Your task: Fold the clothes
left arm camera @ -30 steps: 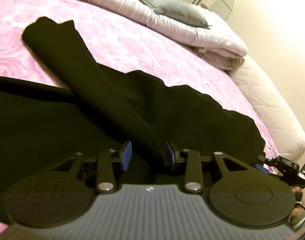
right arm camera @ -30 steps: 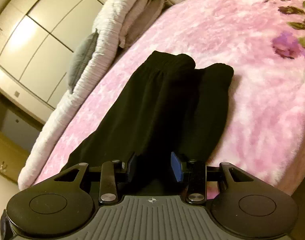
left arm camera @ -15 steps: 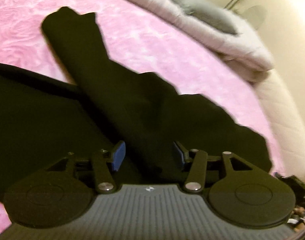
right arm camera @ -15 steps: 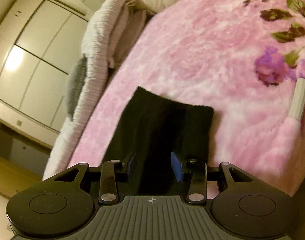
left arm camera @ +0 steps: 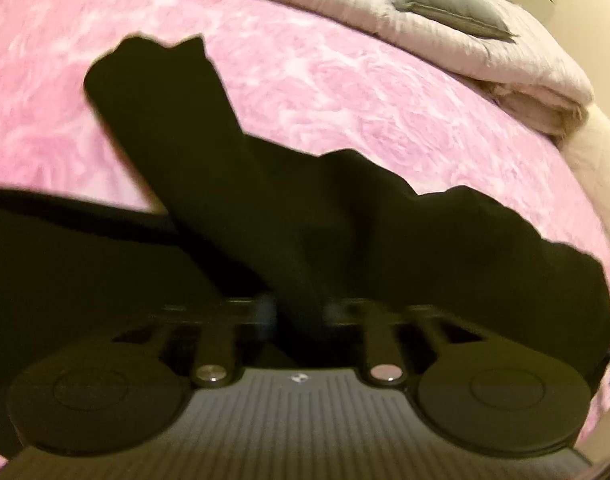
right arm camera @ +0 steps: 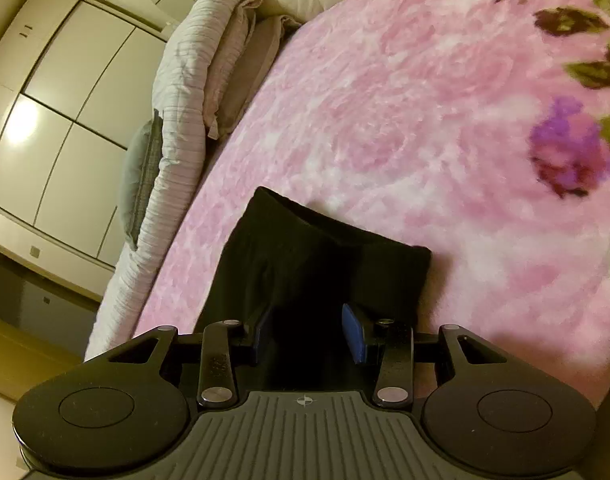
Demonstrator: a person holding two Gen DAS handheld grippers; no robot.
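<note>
A: What is seen at the left in the left wrist view?

B: A pink blanket [left arm camera: 345, 92] is spread over the bed. A black garment [left arm camera: 425, 248] is laid across the middle of the frame. One long black part is stretched up toward the upper left.

A: And lower down?

B: The left gripper [left arm camera: 299, 314] is seen at the bottom middle. Its fingers have just been closing, and a fold of the black cloth is pinched between them. The picture is blurred there, so the pads are hard to make out.

A: What is found at the upper right?

B: A pale folded quilt [left arm camera: 505, 64] is piled along the top edge of the bed, and a grey pillow [left arm camera: 437, 4] is laid on it.

A: Now the right wrist view. What is at the left?

B: White cupboard doors [right arm camera: 65, 120] are seen at the far left, with a bright spot of light on them. Beside them the quilt and the grey pillow are seen again.

A: And in the middle?

B: The black garment is seen with its folded end lying flat on the pink blanket. The right gripper [right arm camera: 307, 334] is at the bottom middle. Its blue fingers [right arm camera: 354, 334] are held partly apart, with black cloth between them. Whether the cloth is squeezed cannot be told.

A: And at the right?

B: Purple flowers [right arm camera: 565, 152] and green leaves are printed on the blanket.
</note>
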